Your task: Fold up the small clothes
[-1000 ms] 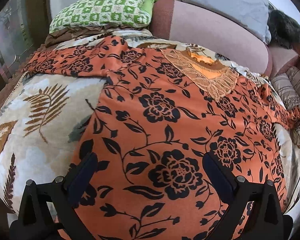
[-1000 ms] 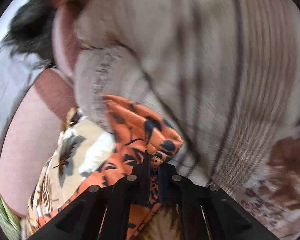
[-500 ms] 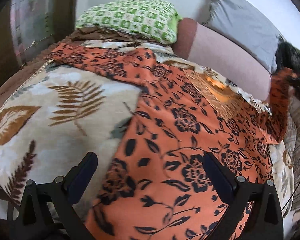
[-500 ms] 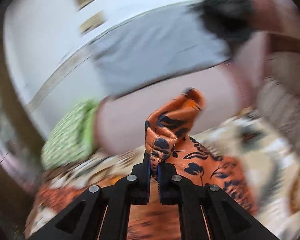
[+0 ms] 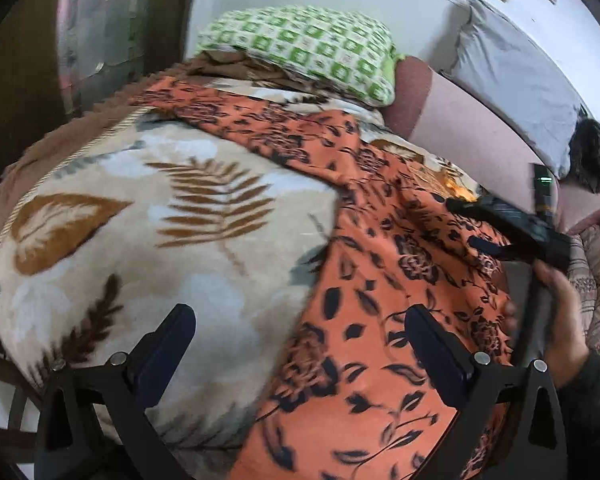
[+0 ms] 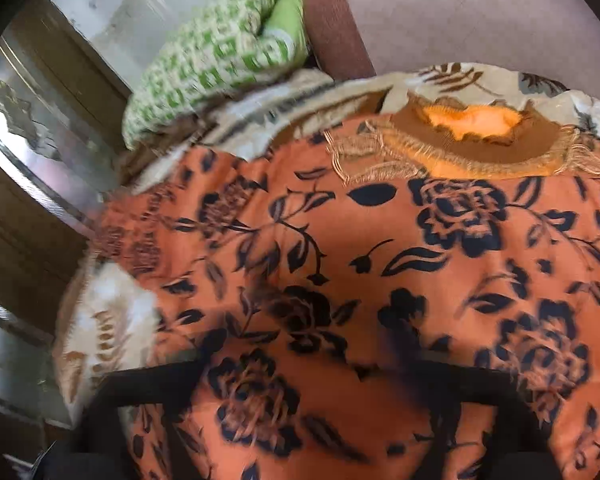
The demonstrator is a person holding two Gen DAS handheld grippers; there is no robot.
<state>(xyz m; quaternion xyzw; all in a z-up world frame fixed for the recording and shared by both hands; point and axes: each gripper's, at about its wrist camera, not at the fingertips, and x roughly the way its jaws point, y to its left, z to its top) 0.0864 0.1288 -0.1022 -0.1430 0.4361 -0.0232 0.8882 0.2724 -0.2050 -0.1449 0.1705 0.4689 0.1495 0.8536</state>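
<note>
The orange floral tunic (image 5: 380, 300) is spread along the blanket's (image 5: 148, 220) right edge beneath the empty, wide-open left gripper (image 5: 300, 344) and the opening, empty right gripper (image 6: 308, 384).

You will find nothing to read here: no lettering, label, brand or number can be made out on the orange floral garment (image 5: 364, 320), the leaf-print blanket (image 5: 160, 220) or the green checked pillow (image 5: 300, 44).

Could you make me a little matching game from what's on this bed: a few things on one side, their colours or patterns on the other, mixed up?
Things:
1. garment
2. pillow
3. blanket
4. cushion

Looks:
A. plain grey
B. cream with brown leaves
C. orange with black flowers
D. green and white checks

Pairs: 1-C, 2-D, 3-B, 4-A
</note>
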